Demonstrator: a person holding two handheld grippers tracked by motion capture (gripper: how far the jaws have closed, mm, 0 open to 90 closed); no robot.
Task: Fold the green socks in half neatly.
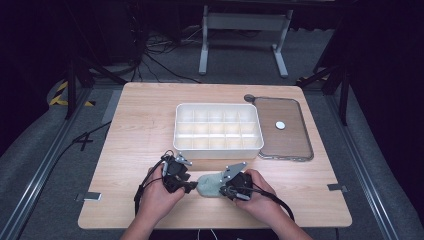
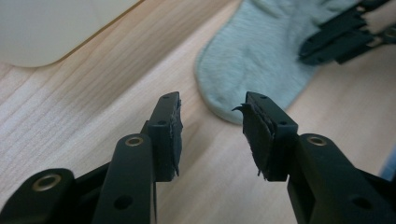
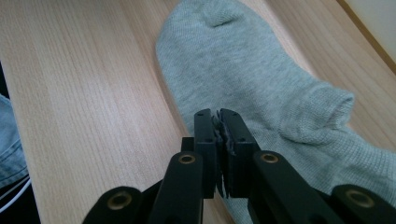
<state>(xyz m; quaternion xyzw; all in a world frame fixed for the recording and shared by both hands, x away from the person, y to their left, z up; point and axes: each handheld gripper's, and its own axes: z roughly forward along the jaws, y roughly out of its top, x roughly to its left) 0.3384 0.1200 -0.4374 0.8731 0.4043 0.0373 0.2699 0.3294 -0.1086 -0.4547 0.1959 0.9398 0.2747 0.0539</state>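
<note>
Sock, pale grey-green, ribbed knit, ankle-cut point(image 1: 211, 184), lies flat on the near middle of the light wooden table point(image 1: 135, 130), between the two hand-held grippers and just near of the white plastic divided organiser box point(image 1: 218, 127). Judged from its limp lie and soft folds, it should be very light, wholly pliant and not fragile; it will sag and drape from any single hold and offers no stiff edge. The knit looks grippy rather than slippery. The best holds appear to be the thicker cuff at the right end and the rounded toe at the left end, pinching a full fold of fabric rather than one layer. The right gripper point(image 3: 218, 122) has its jaws drawn together at the sock's near edge, apparently pinching the fabric at its cuff end. The left gripper point(image 2: 212, 112) stands with jaws apart and nothing between them, its tips just short of the rounded toe. To the right of the box lies a clear, dark-tinted rectangular lid point(image 1: 282, 127) bearing a small white round disc point(image 1: 280, 125). No brand, label or legible writing can be made out on the sock, box, lid or grippers.
</note>
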